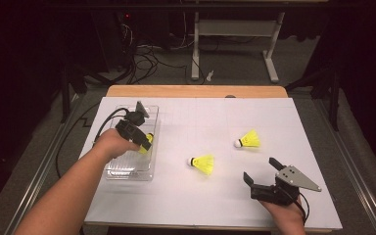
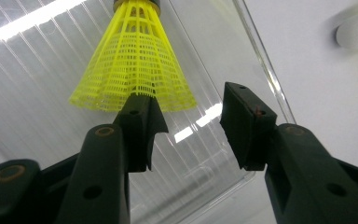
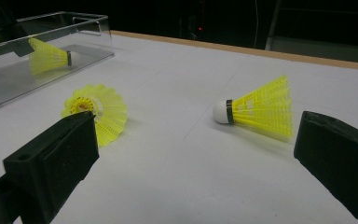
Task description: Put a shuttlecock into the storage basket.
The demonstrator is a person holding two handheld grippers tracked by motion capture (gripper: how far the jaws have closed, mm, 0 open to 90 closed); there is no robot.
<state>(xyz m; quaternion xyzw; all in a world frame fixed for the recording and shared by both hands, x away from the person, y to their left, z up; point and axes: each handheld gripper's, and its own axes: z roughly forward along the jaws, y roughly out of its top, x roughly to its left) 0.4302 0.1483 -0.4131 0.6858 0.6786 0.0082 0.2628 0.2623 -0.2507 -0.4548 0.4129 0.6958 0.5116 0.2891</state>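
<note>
While the left gripper [image 1: 144, 139] hangs over the clear plastic tray [image 1: 127, 171] at about nine o'clock on the white table [image 1: 200, 205], the work in hand looks like gathering yellow shuttlecocks into that tray, and the one in the tray [image 2: 133, 70] appears to be at the point of release. Seen through the left gripper view, the jaws stand moderately apart; the left jaw's tip overlaps the rim of the skirt, the right jaw is clear of it, and whether the left one actually touches cannot be told. The shuttlecock seems to lie on the ribbed tray floor, cork pointing away from the gripper. To finish this step well, the person should probably open a little wider and draw the gripper straight back and up along the skirt's axis, so that a jaw does not snag the mesh and drag the shuttlecock toward the tray wall. Two more lie on the table: the middle shuttlecock [image 1: 203, 163] near the centre, and the far shuttlecock [image 1: 248, 140] at about two o'clock from it. The right gripper [image 1: 263, 173], at about five o'clock on the table, has its jaws wide apart and holds nothing; the right gripper view frames both loose shuttlecocks between them. A sound next pick would likely close gently across the skirt, since the light mesh could crush or skid under a hard pinch.
</note>
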